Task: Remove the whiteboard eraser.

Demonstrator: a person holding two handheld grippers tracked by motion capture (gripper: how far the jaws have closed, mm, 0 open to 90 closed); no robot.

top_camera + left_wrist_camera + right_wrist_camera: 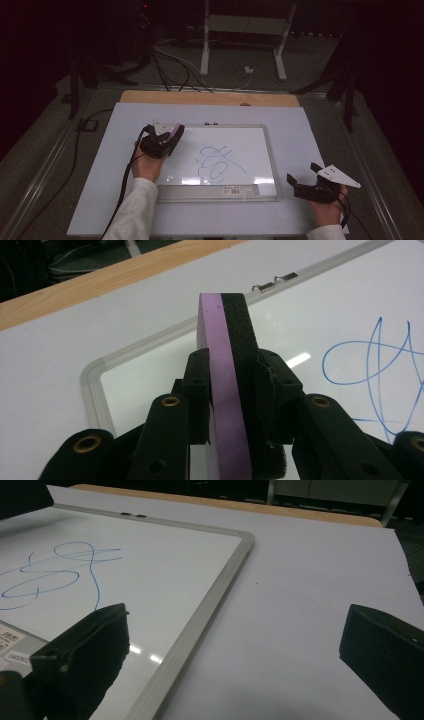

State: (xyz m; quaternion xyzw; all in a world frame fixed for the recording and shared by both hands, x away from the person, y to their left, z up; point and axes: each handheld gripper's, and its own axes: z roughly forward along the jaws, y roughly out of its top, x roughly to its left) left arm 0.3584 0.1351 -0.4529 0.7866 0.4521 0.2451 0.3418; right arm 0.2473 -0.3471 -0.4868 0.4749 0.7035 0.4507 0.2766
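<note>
Whiteboard (250,145) lies flat near the middle of the pale table covering (300,130), its silver frame square to the table edge, with a label strip along the near side. A blue scribble (217,162) of overlapping loops and crossing strokes sits around the centre of its glossy white surface. The left gripper (232,385) is clamped on an eraser (227,375), a slab with a purple body and a black felt face, held on edge over the board's far left corner. The step in hand appears to be wiping the scribble. To do it well, turn the wrist so the black felt face lies flat on the board, then sweep across the marks with even pressure, overlapping the passes. Whether the eraser already touches the surface cannot be determined from these angles. The right gripper (306,179) rests beside the board's near right corner, jaws spread wide and empty; it could steady the frame if the board slides.
</note>
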